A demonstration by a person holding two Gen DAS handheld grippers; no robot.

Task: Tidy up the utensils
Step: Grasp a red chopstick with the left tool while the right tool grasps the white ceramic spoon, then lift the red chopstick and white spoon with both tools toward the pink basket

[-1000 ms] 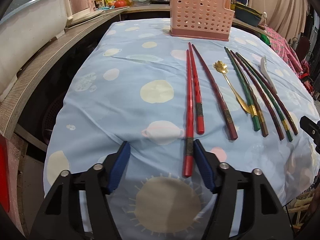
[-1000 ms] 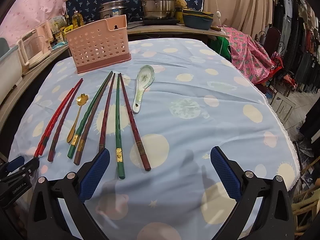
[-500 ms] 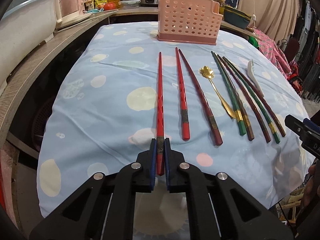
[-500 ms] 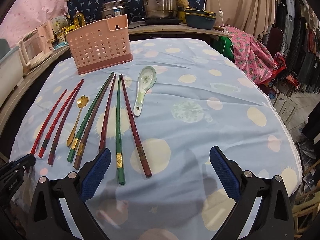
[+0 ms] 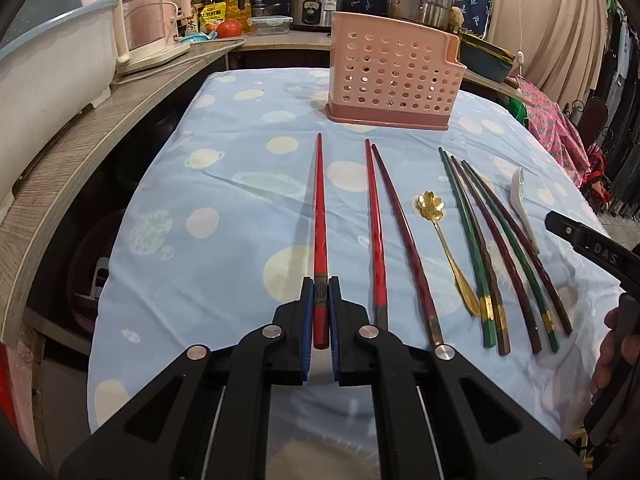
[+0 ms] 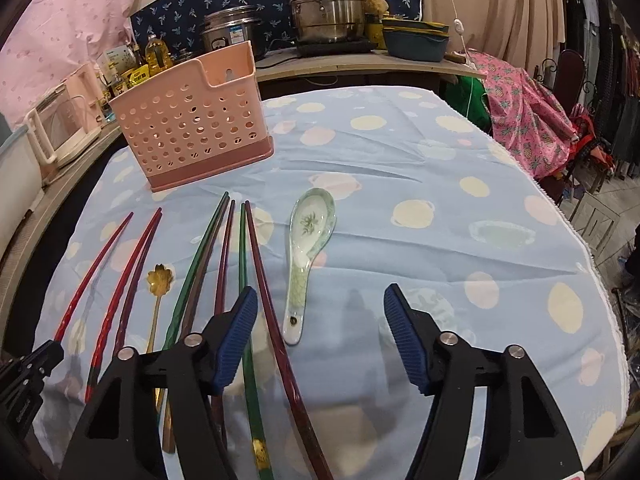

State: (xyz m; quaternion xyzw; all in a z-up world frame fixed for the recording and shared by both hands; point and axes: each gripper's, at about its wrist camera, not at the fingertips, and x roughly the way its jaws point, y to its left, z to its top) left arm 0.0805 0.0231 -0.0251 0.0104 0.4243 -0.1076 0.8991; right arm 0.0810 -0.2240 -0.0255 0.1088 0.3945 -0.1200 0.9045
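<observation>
left gripper (image 5: 319, 312): we find it still clamped on the red chopstick (image 5: 320, 216), now lifted, tip toward 12 o'clock.
right gripper (image 6: 318, 336): wide open, empty, moved nearer the ceramic spoon (image 6: 306, 252).

Green chopstick (image 6: 250, 380) handle end runs off the bottom edge.

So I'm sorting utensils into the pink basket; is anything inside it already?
The pink basket shows only light through its wall holes and no utensil above its rim; its floor, behind the solid base band, is hidden.

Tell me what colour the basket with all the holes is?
Pink, darker pink at its base. The basket shows best in the left wrist view.
</observation>
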